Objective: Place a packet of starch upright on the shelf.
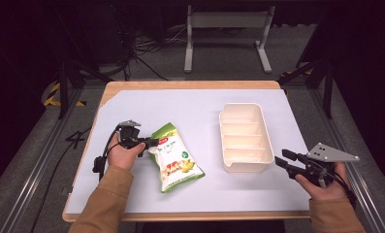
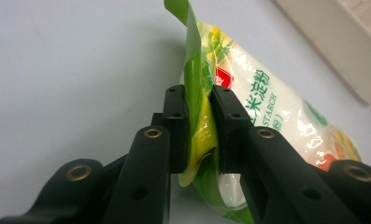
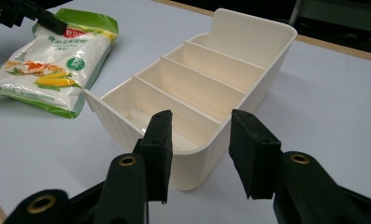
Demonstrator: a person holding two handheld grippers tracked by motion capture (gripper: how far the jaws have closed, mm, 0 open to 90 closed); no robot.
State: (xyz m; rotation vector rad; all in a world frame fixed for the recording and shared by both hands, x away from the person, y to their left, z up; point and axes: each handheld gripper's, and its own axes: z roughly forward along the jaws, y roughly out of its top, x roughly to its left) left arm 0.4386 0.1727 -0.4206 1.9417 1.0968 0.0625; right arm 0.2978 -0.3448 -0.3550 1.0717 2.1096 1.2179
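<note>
High view: one starch bag [image 1: 176, 158] clamped in left tool [image 1: 149, 142], one tray [image 1: 244, 137], right tool [image 1: 283, 159] apart.

A pale sheet [image 1: 190, 104] covers the wooden table [image 1: 190, 84]; a metal frame [image 1: 226, 22] stands beyond

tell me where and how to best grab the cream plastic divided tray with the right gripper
Probably the near corner of the cream plastic divided tray, taken over the rim from the person's side. The wall there is thin and upright, so one pad can go inside the nearest compartment and one outside. The right gripper already faces that corner, jaws open and straddling it without pressing.
</note>
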